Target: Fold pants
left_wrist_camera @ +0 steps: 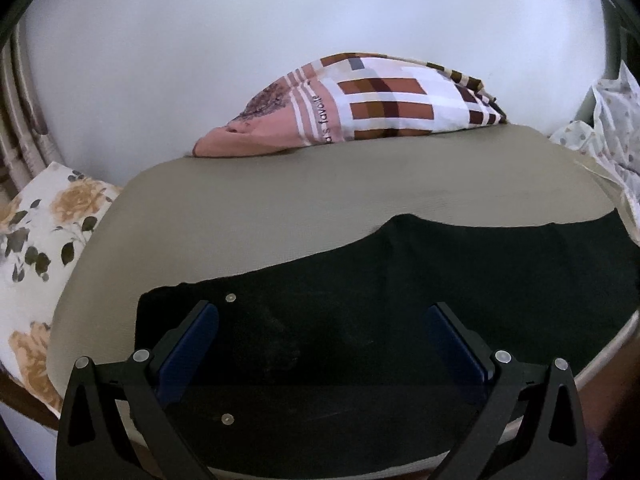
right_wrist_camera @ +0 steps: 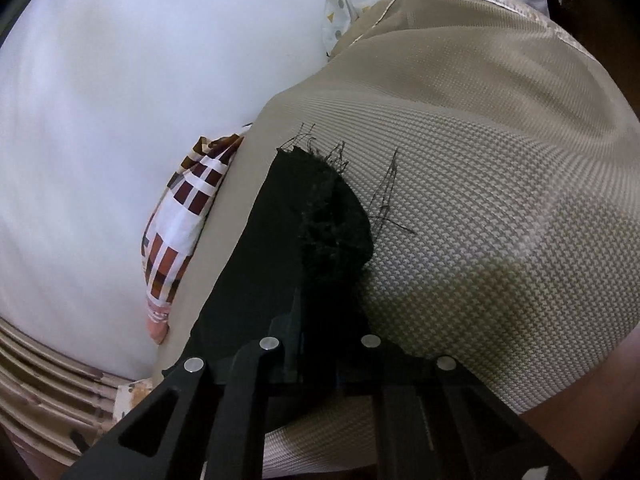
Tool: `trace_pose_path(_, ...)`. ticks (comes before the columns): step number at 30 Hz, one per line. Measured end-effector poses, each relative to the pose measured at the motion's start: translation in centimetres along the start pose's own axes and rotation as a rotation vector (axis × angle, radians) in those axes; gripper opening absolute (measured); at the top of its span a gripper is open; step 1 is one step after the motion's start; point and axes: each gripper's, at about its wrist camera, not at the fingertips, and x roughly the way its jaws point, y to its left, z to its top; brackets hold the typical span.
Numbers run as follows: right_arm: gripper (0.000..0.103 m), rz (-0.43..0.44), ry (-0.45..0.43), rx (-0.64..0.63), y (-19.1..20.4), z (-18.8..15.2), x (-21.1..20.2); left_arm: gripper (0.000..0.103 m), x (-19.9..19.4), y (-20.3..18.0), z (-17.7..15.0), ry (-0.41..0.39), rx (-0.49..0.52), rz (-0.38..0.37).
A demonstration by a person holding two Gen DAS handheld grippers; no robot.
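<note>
A pair of black pants (left_wrist_camera: 400, 300) lies spread flat on a tan woven bedcover (left_wrist_camera: 280, 200), directly beneath and ahead of the left gripper (left_wrist_camera: 322, 312), whose blue-padded fingers (left_wrist_camera: 192, 344) stand wide apart above the cloth with nothing between them. In the right wrist view, the right gripper (right_wrist_camera: 316, 344) is clenched on a frayed end of the pants (right_wrist_camera: 304, 220), loose threads trailing onto the bedcover (right_wrist_camera: 480, 200) just past its tips; the dark fabric rises straight out from the closed jaws.

The garment's long axis runs crosswise in front of the left gripper, from a squared end near its left finger out toward the far right, where the cloth widens and leaves the view. Which end is the waist cannot be told with certainty.

The step in hand appears to be taking hold of both ends for a lengthwise fold. To do it well, the left gripper should probably drop onto the near edge and pinch both layers cleanly, while the right keeps its hold without dragging the frayed hem sideways. Lifting both ends together and level would likely keep the edges matched.

Beyond the left gripper, a checked pillow (left_wrist_camera: 360, 104) rests against the wall; a flowered cushion (left_wrist_camera: 44, 240) sits off to its left.
</note>
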Motion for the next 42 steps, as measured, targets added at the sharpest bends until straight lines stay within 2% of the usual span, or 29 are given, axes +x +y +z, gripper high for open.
trace_pose_path(8,0.009,0.0,0.001,-0.006,1.9,0.7,0.6,0.103,0.4,1.2,-0.4,0.014,-0.027,0.015)
trace_pose_path(17,0.009,0.076,0.025,-0.098,7.8,0.1,1.3,0.103,0.5,1.9,-0.9,0.029,-0.037,0.027)
trace_pose_path(23,0.009,0.144,0.088,-0.147,11.9,-1.5,3.0,0.103,0.8,2.4,-1.3,0.043,-0.041,0.038)
trace_pose_path(31,0.009,0.224,0.214,-0.215,17.0,-5.5,6.7,0.103,1.4,3.0,-1.9,0.073,-0.046,0.053)
trace_pose_path(42,0.009,0.242,0.307,-0.23,19.3,-8.5,8.8,0.103,1.7,4.6,-2.6,0.095,-0.079,0.059)
